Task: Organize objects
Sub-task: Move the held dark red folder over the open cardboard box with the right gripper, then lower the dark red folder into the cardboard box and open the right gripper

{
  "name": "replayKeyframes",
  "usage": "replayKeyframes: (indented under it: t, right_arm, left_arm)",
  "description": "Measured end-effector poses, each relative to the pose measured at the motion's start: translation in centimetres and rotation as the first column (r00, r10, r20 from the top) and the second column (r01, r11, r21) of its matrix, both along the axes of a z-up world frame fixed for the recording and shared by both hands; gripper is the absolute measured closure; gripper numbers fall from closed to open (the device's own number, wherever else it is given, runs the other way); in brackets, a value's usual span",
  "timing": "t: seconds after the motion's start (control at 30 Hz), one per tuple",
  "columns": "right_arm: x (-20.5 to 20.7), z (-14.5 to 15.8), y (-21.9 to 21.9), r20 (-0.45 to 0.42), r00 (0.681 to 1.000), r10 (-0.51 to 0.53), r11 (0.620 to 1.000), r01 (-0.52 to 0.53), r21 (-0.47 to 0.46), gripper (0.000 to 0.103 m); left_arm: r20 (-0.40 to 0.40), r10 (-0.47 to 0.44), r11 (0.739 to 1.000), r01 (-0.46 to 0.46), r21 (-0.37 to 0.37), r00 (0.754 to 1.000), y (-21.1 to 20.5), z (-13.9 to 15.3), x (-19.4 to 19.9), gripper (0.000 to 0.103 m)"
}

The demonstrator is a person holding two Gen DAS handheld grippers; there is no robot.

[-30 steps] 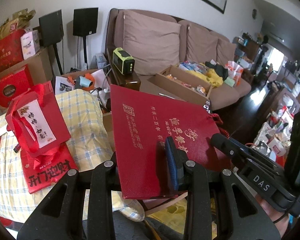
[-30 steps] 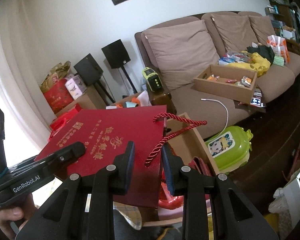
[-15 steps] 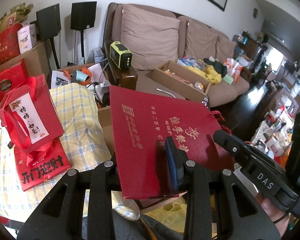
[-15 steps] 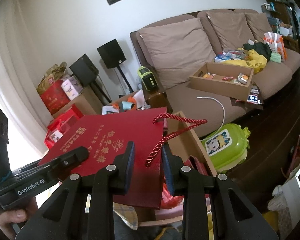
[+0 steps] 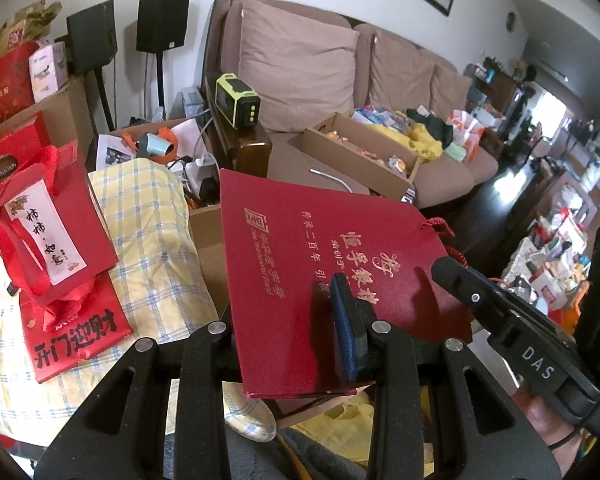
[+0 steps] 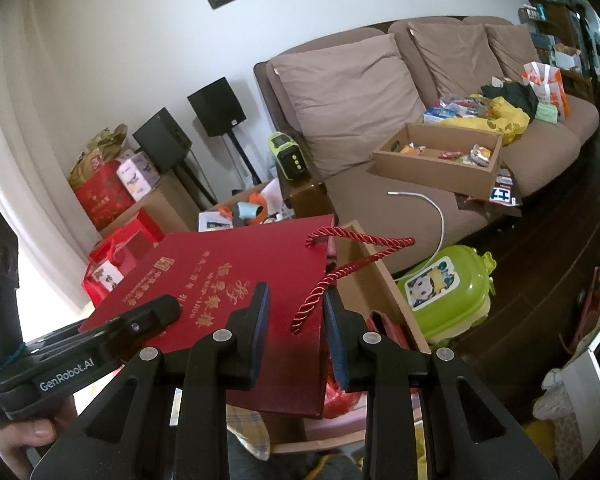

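Note:
A flat dark red paper gift bag (image 5: 300, 264) with gold Chinese lettering and a twisted red rope handle (image 6: 340, 272) is held level in the air. My left gripper (image 5: 300, 332) is shut on its bottom end. My right gripper (image 6: 294, 320) is shut on its top edge beside the rope handle; the bag also shows in the right wrist view (image 6: 228, 292). Two smaller red gift bags (image 5: 48, 224) lie on a yellow checked cloth (image 5: 156, 240) at the left.
A brown sofa (image 5: 340, 80) holds a cardboard tray (image 6: 440, 160) of small items. An open cardboard box (image 6: 376, 288) sits under the bag. A green child's potty (image 6: 444, 296) stands on the dark floor. Speakers (image 5: 162, 22) and boxes stand by the wall.
Both grippers and the red bag have shifted slightly; the view has tilted a little toward the sofa. Both grips are unchanged.

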State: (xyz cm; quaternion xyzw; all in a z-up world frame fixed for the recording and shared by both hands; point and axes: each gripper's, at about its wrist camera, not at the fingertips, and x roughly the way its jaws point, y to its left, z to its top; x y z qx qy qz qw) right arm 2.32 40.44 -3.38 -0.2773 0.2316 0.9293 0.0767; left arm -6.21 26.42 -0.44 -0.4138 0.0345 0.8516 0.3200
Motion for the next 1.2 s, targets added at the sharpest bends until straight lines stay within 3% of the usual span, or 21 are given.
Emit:
replayKeyframes:
  t: [0.6,1.2]
  right_arm:
    - [-0.5,-1.7,1.0,0.025,1.0,-0.009,1.0,0.009,-0.027,0.075]
    - [-2.3,-6.7,2.9,0.099,0.995,-0.007,0.994,0.018,-0.109,0.075]
  left_arm:
    - [0.04,0.002,1.0,-0.001,-0.031,0.999,1.1,-1.9,-0.7,0.073]
    - [0.099,0.013,0.995,-0.003,-0.104,0.995,2.8,-6.5,-2.1,0.072]
